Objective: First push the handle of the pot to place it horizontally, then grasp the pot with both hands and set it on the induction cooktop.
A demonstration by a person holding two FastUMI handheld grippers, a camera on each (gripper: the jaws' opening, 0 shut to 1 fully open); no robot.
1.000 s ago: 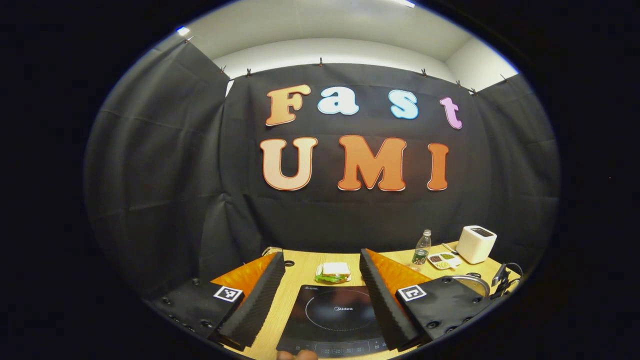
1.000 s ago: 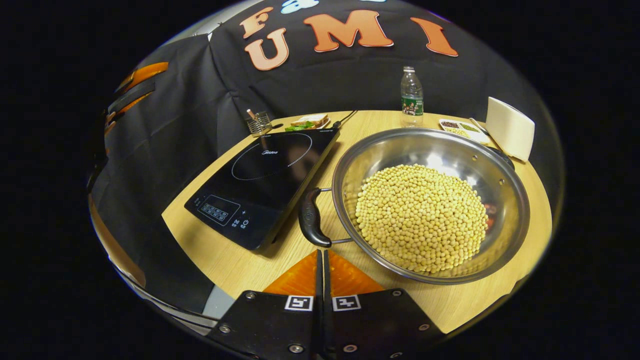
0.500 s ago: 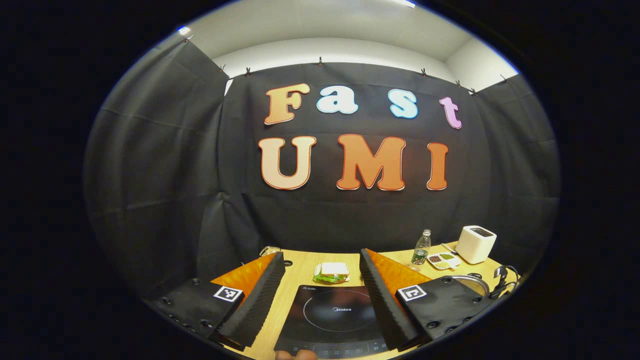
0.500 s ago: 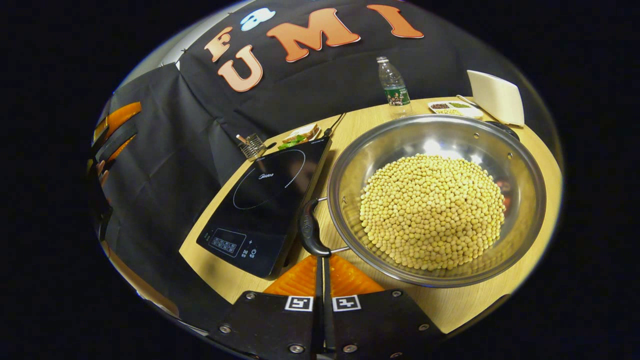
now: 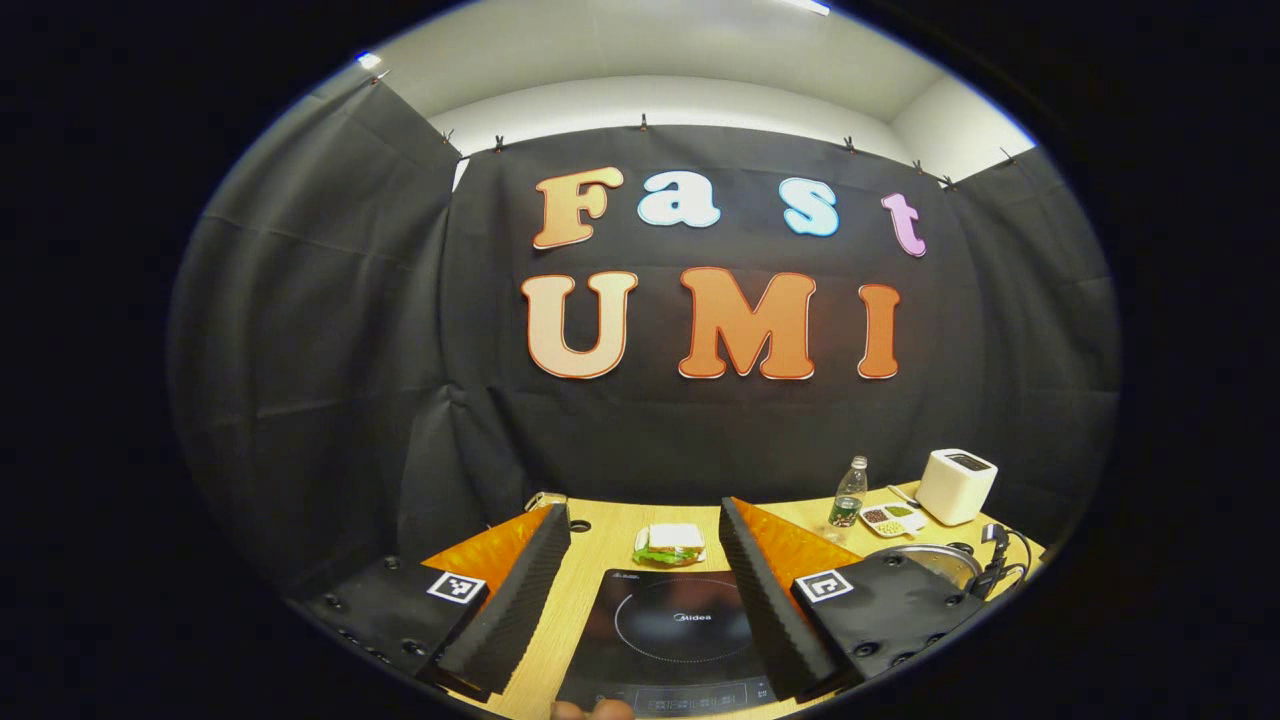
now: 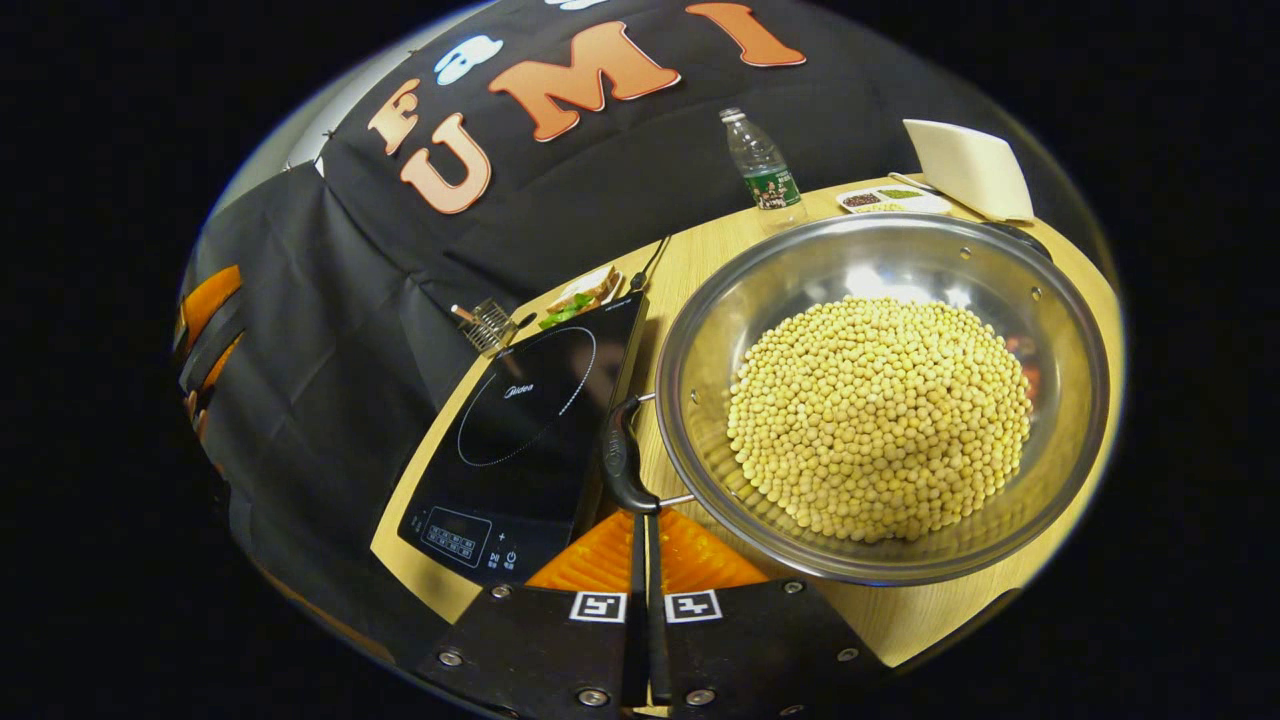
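While the pot (image 6: pixel 880 400) stood on the table (image 6: pixel 700 260) at about three o'clock of the induction cooktop (image 6: pixel 520 430), the first step, pushing the handle, was judged to be in hand.

Item, right gripper (image 6: pixel 645 520): fingers pressed together with no gap, nothing between them; tips at or just beside the near end of the pot's black handle (image 6: pixel 622 455), contact itself not certain. Handle lay between pot rim and cooktop edge, running roughly twelve to six o'clock in the right gripper view.

Item, left gripper (image 5: pixel 640 570): fingers spread wide, empty, held above the cooktop (image 5: pixel 680 630), with the pot's rim (image 5: pixel 940 560) at its three o'clock.

Item, pot contents: heap of yellow beans (image 6: pixel 880 410), piled high.

Item, background: water bottle (image 6: pixel 760 165), white appliance (image 6: pixel 965 165), sandwich (image 5: pixel 670 543).

Next move, by judgement: a sideways shove with the closed tips to swing the handle round, gentle enough to keep the beans settled; the two-handed lift was not yet begun.
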